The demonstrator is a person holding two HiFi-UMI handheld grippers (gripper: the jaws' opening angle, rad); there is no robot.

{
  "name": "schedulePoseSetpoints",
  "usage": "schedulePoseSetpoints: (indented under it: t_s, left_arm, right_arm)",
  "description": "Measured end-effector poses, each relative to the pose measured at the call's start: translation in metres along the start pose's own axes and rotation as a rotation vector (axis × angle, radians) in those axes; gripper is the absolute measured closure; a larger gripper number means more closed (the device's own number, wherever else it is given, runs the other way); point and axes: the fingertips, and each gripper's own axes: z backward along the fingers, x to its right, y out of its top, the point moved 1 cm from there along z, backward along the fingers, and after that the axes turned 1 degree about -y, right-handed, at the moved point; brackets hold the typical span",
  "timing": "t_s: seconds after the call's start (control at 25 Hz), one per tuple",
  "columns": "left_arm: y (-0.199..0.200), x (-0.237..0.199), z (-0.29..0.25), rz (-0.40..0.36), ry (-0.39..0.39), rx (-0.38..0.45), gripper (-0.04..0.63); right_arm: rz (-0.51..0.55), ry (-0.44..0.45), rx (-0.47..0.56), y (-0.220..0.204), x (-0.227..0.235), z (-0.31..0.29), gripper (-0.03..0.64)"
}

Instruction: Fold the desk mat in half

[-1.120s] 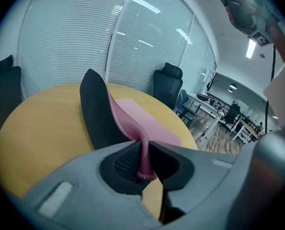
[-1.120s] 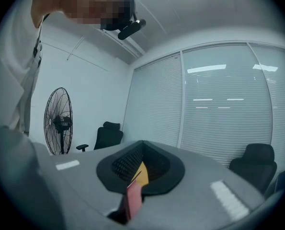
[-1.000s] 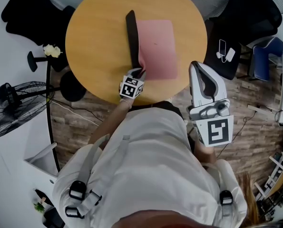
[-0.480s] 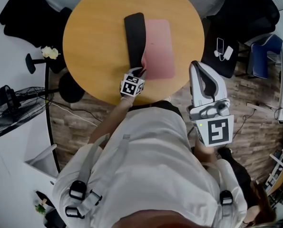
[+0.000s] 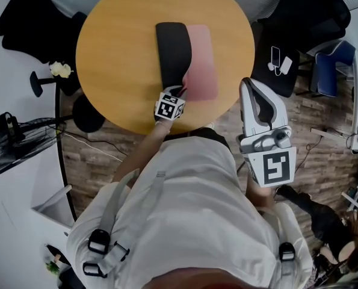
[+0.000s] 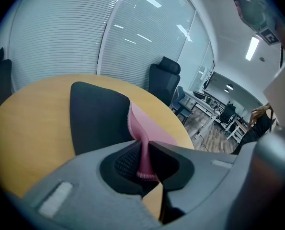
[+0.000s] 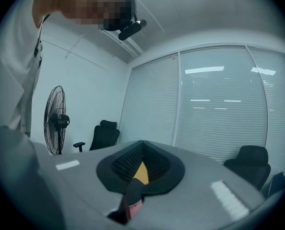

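Note:
A desk mat, pink on top point(image 5: 204, 65) and black underneath point(image 5: 172, 47), lies on the round wooden table point(image 5: 118, 59). Its left half is lifted and turned over toward the right, so the black underside faces up. My left gripper point(image 5: 179, 92) is shut on the mat's near edge. In the left gripper view the pink edge point(image 6: 143, 152) runs pinched between the pads, with the black flap point(image 6: 96, 119) rising behind. My right gripper point(image 5: 254, 84) hangs off the table's near right edge, level and away from the mat. Its jaws point(image 7: 141, 150) are shut with nothing in them.
Black office chairs stand behind the table at left point(image 5: 34, 17) and right point(image 5: 314, 17). A phone and small white items point(image 5: 281, 62) lie on the right chair. A floor fan point(image 5: 10, 137) stands at the left. Another person point(image 5: 332, 230) is low at the right.
The lifted flap has swung further to the right: more black underside shows and less pink. My left gripper shifted slightly right with the edge. The right gripper stayed still.

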Motion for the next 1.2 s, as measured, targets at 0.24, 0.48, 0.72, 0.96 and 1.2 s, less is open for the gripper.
schedulePoseSetpoints:
  t_s: [0.24,0.48,0.72,0.96,1.2]
  left_arm:
    - [0.0,0.01,-0.016,-0.002,-0.018,-0.027,0.551]
    - [0.004,0.023,-0.032,-0.003,-0.04,-0.046,0.552]
    - [0.013,0.037,-0.049,-0.028,-0.06,-0.057,0.552]
    - [0.018,0.048,-0.062,-0.032,-0.074,-0.063,0.552]
    - [0.022,0.06,-0.073,-0.048,-0.086,-0.078,0.551]
  right_arm:
    - [0.011,0.015,0.034,0.0,0.008,0.005,0.612]
    - [-0.002,-0.007,-0.002,-0.005,0.018,0.008,0.612]
    - [0.015,-0.003,0.004,-0.009,0.026,0.013,0.612]
    - [-0.005,-0.03,-0.02,-0.011,0.038,0.018,0.612]
    - [-0.02,-0.044,-0.023,-0.011,0.047,0.021,0.612]
